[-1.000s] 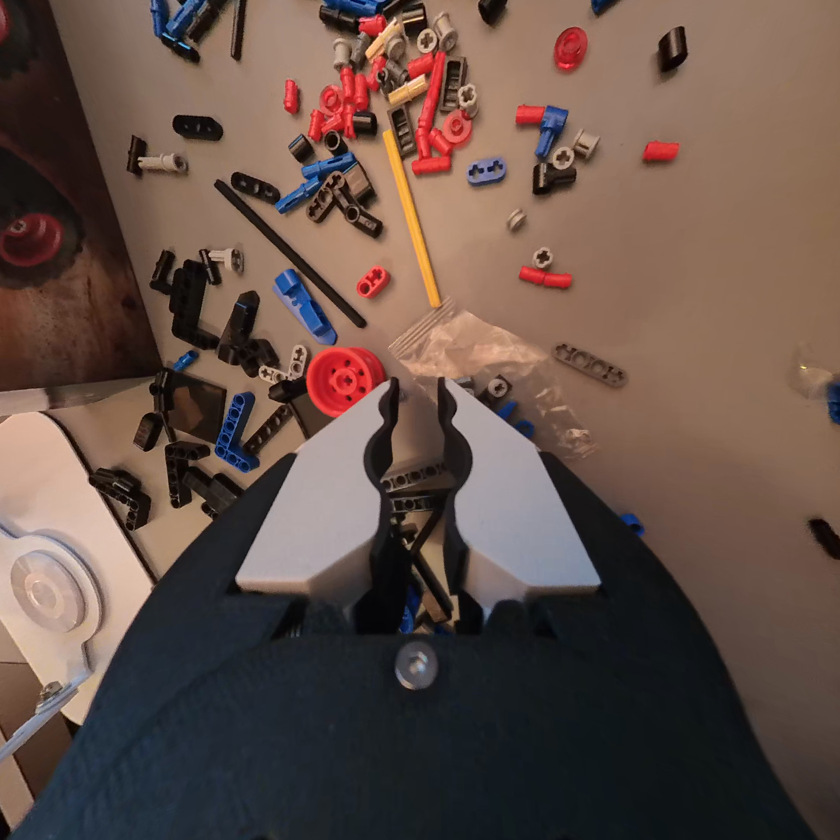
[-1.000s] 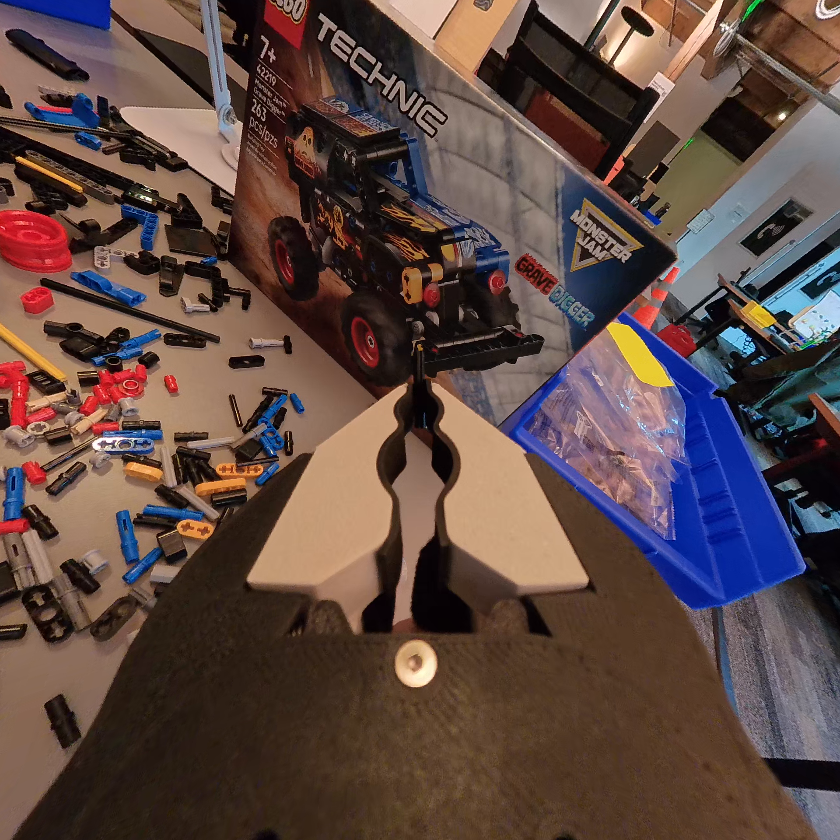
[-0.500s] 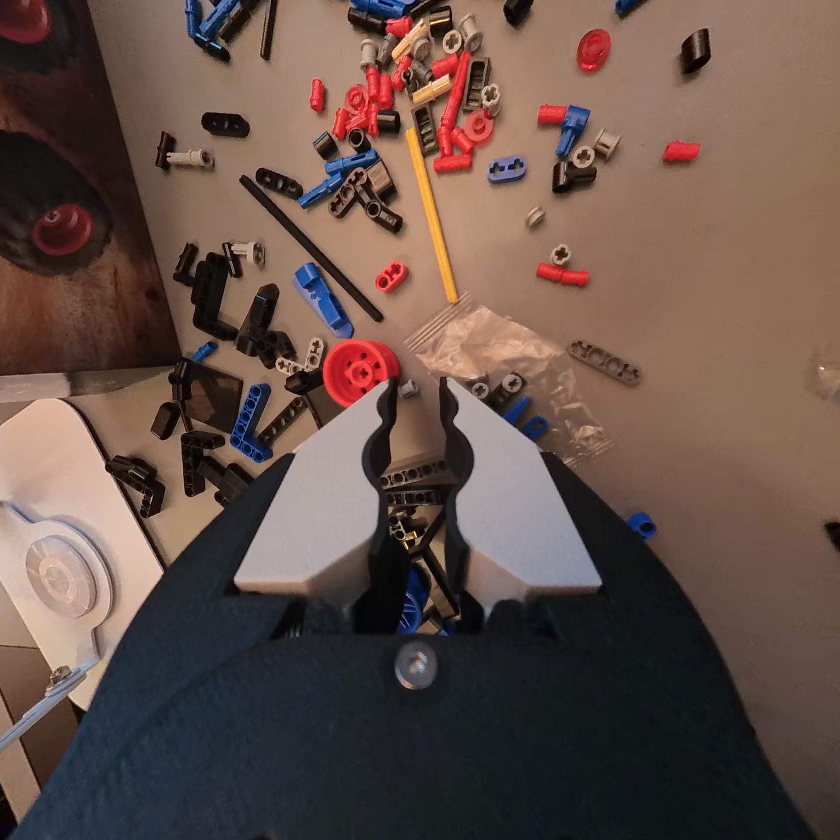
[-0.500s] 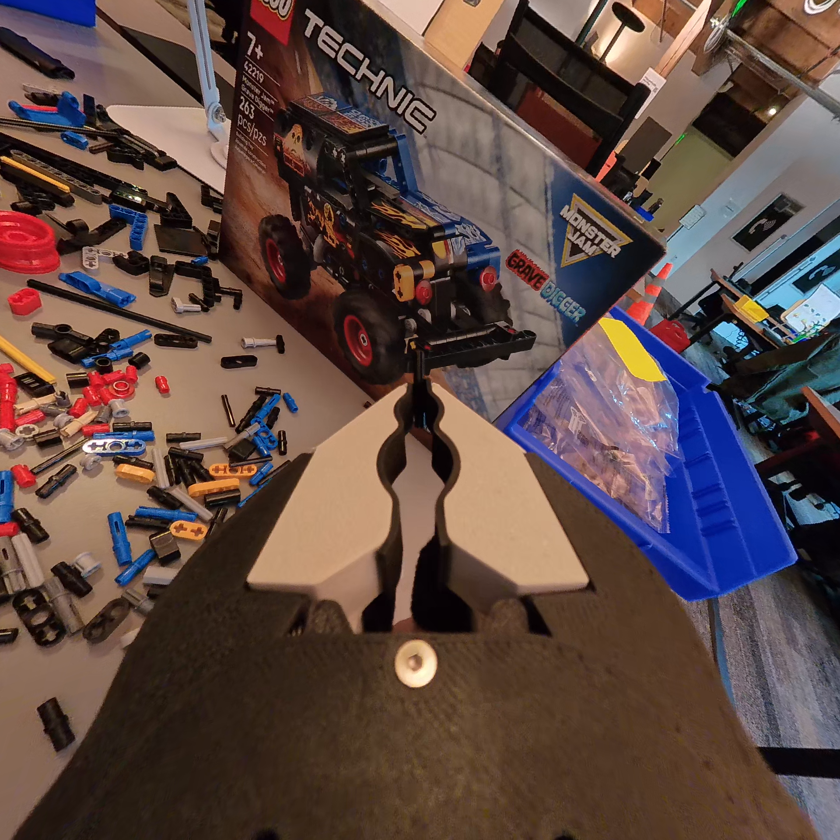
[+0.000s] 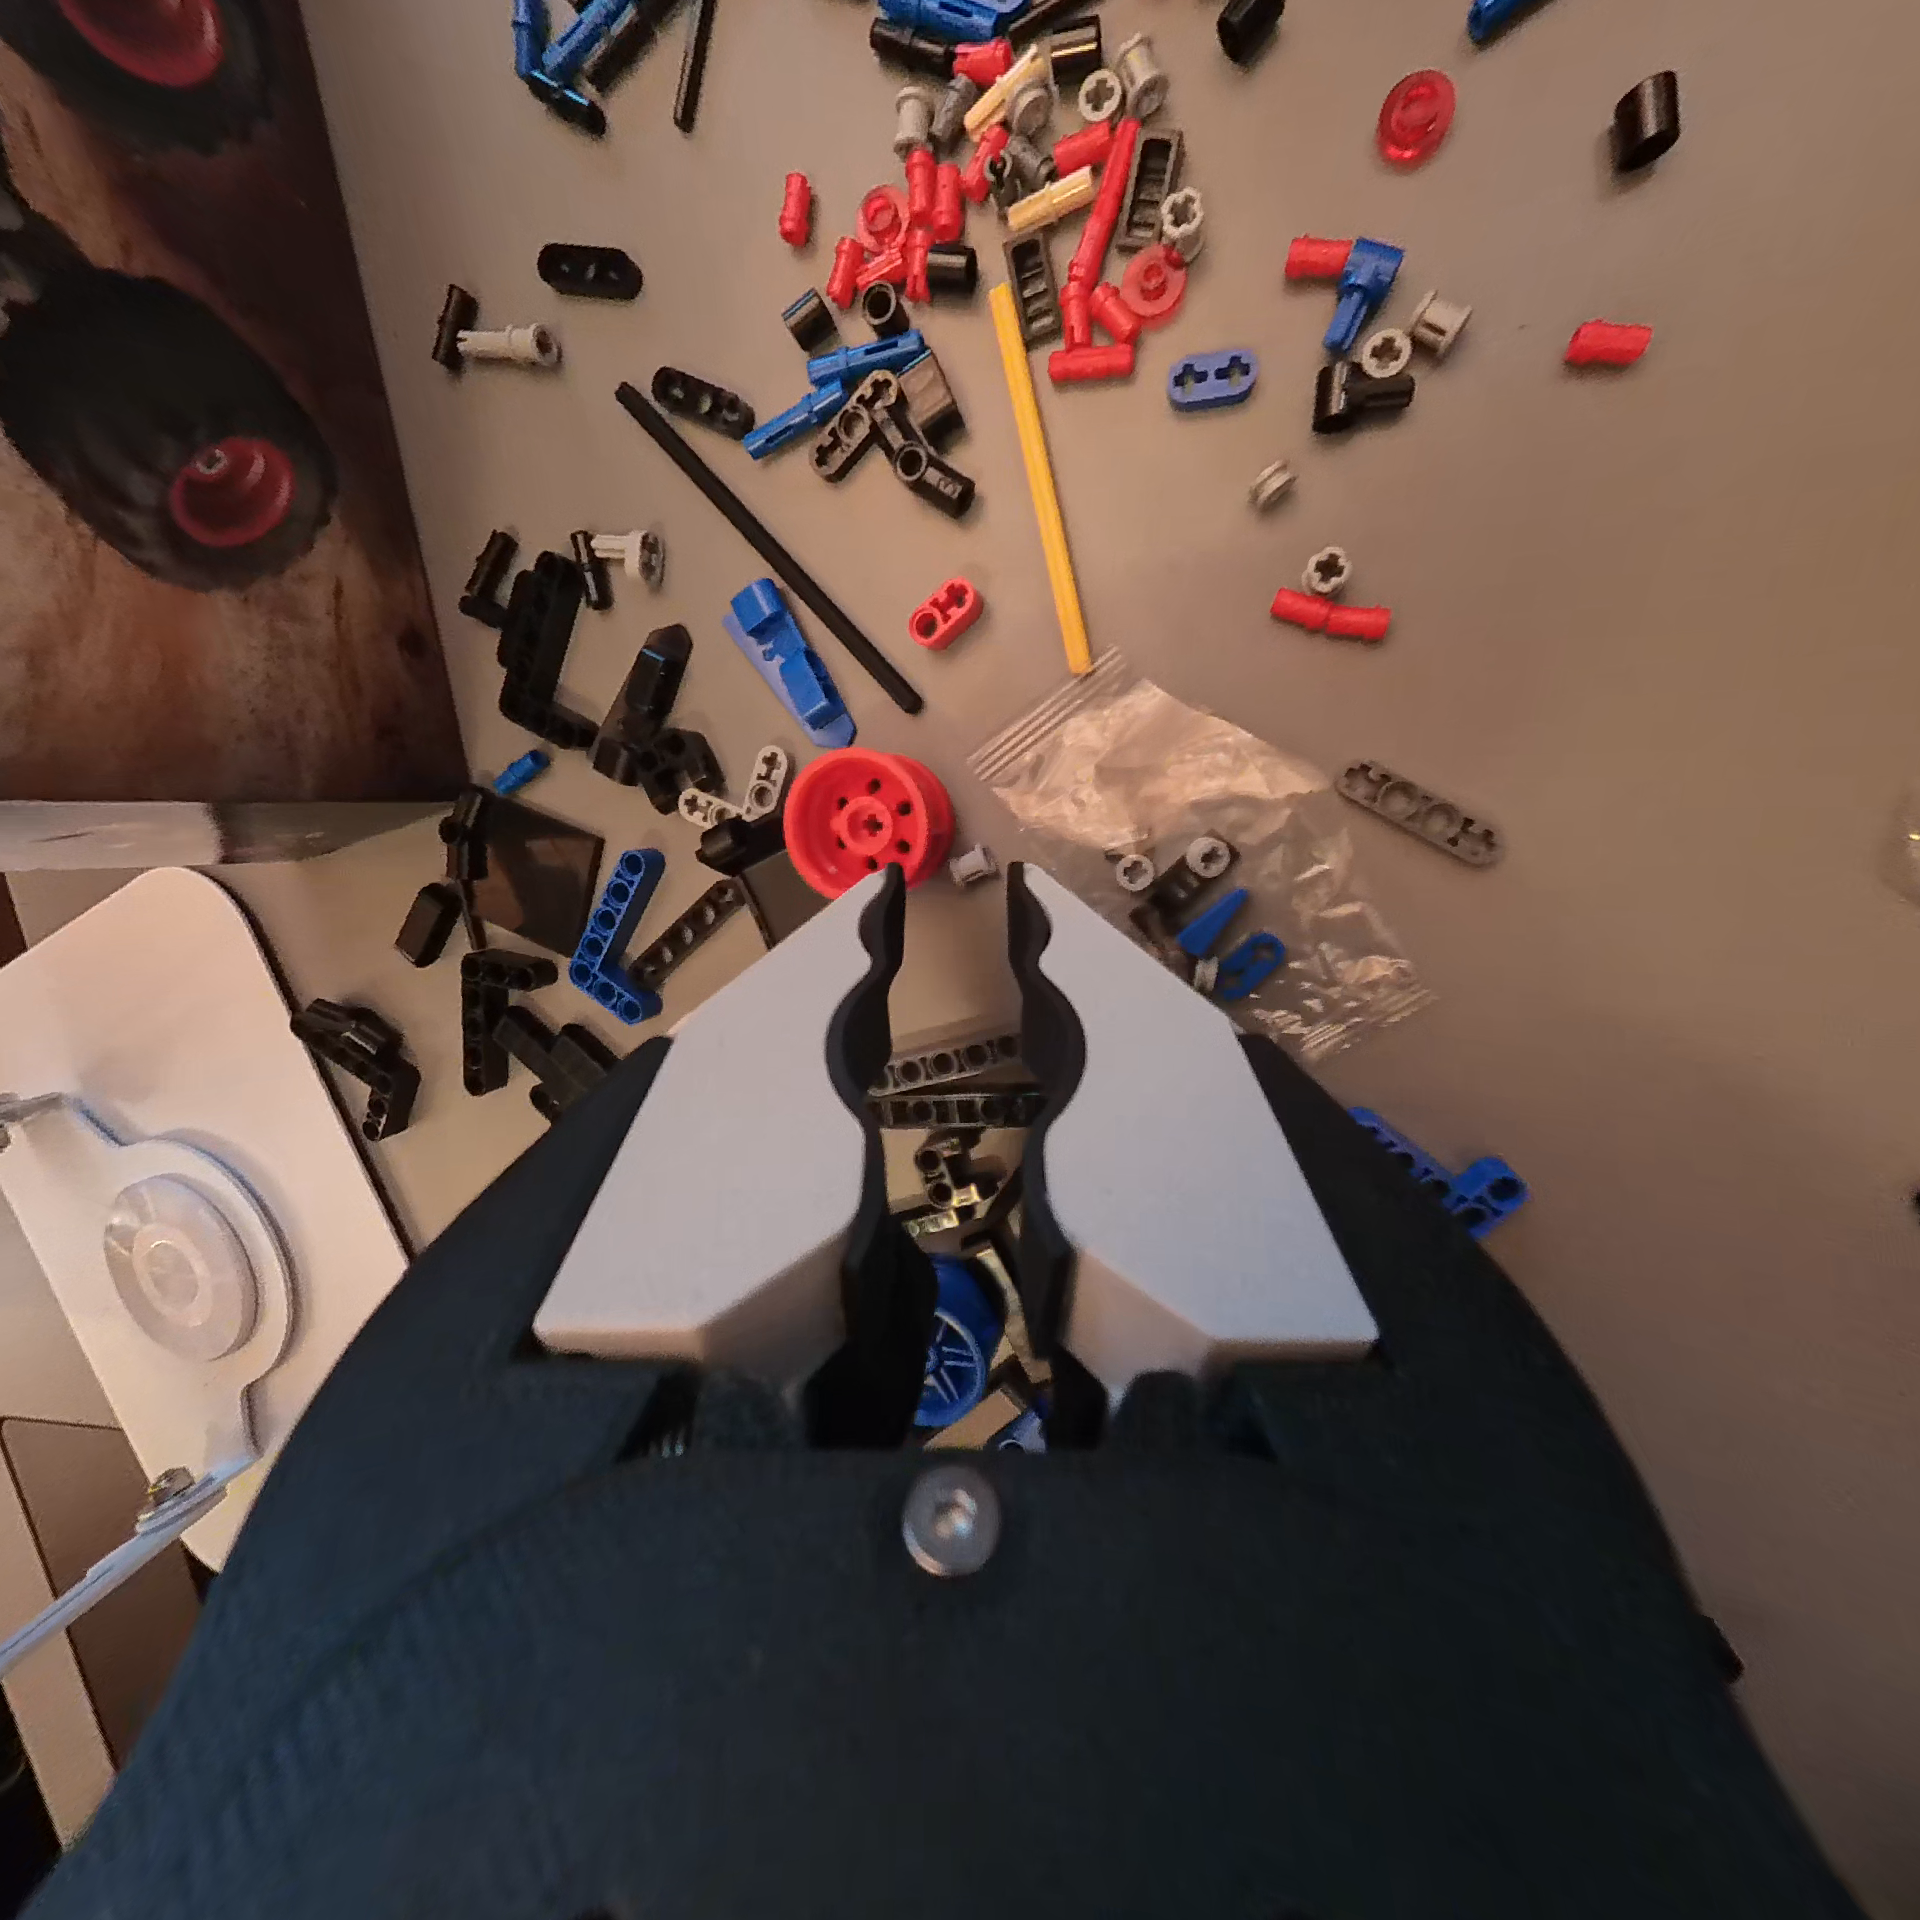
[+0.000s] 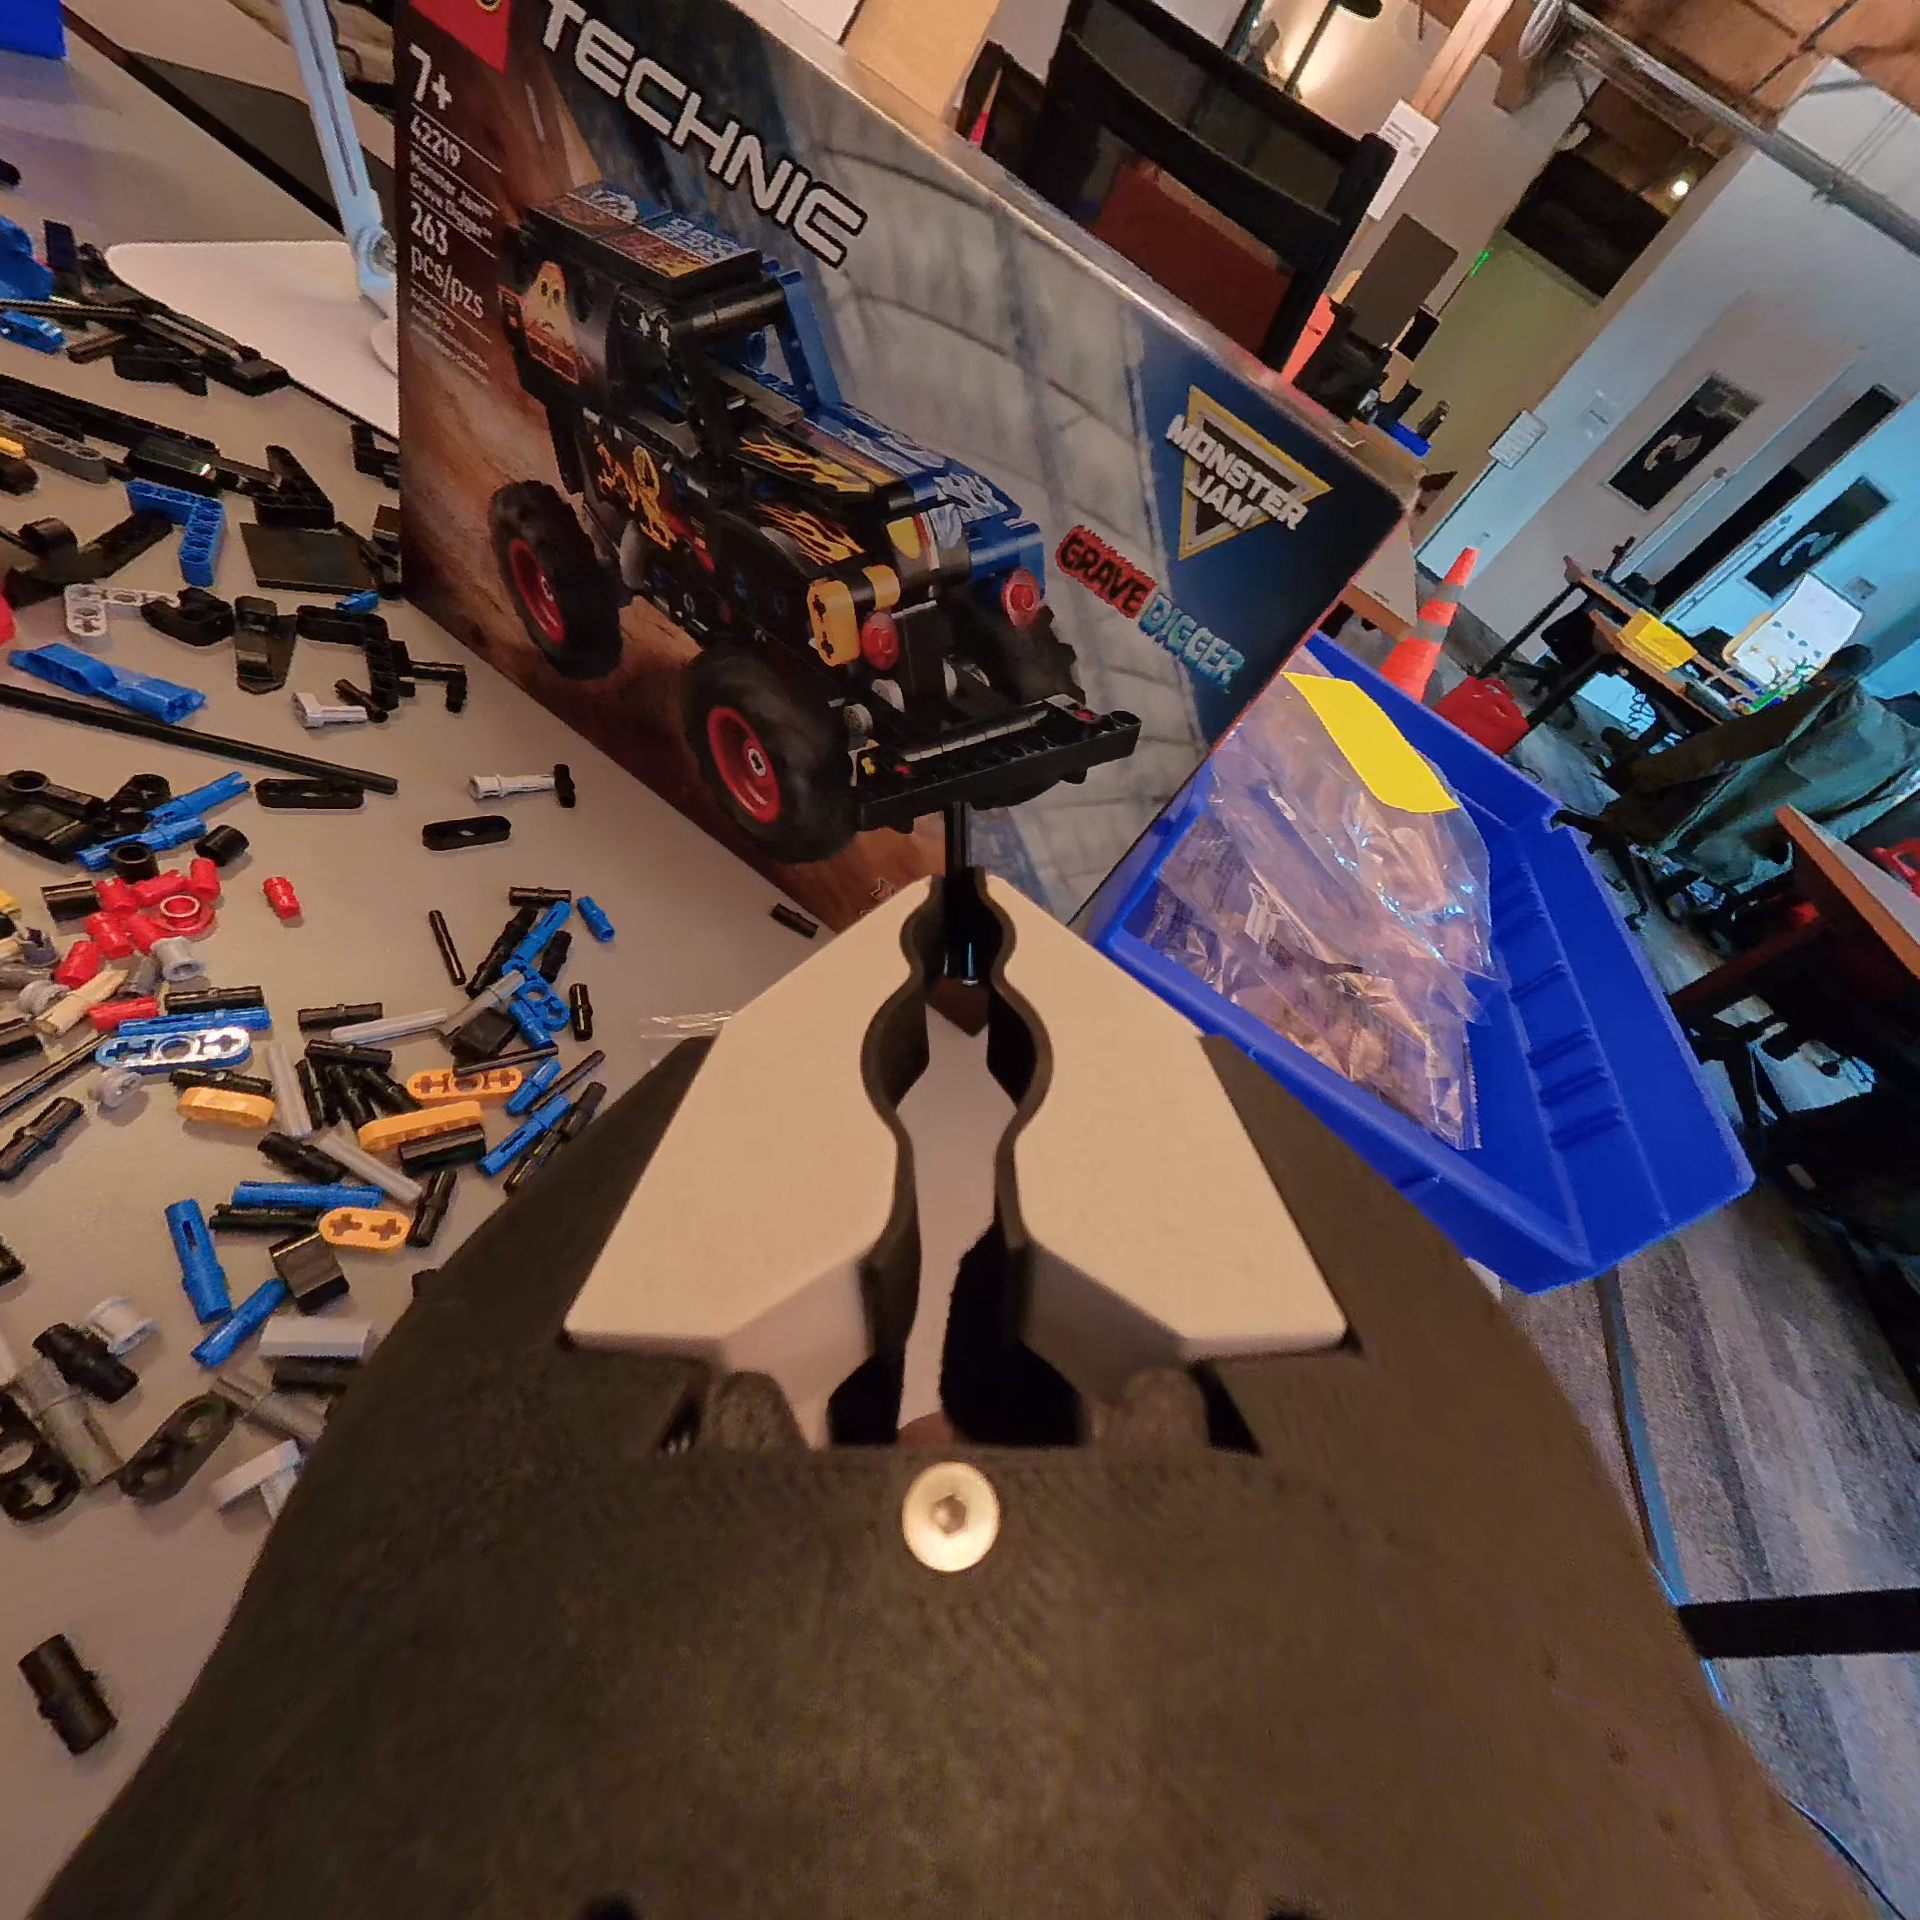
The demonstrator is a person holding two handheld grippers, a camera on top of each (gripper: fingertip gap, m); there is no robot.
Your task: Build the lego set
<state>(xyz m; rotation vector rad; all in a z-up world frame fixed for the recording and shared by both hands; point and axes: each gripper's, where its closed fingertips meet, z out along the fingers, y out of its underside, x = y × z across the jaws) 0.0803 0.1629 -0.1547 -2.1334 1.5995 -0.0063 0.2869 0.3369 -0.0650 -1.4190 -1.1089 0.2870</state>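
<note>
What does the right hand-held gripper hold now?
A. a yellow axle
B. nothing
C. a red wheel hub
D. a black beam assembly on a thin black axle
D: the right hand-held gripper is shut on the thin axle of the black beam assembly.

The left wrist view is dim and warm-toned; the grey table (image 5: pixel 1558 644) ahead of the tool looks muddy, with soft, short shadows under the pieces. The right wrist view is brighter, lit from the room beyond the tool, with pale daylight at far right. Both show wide-angle bending at the edges and slight blur there.
</note>
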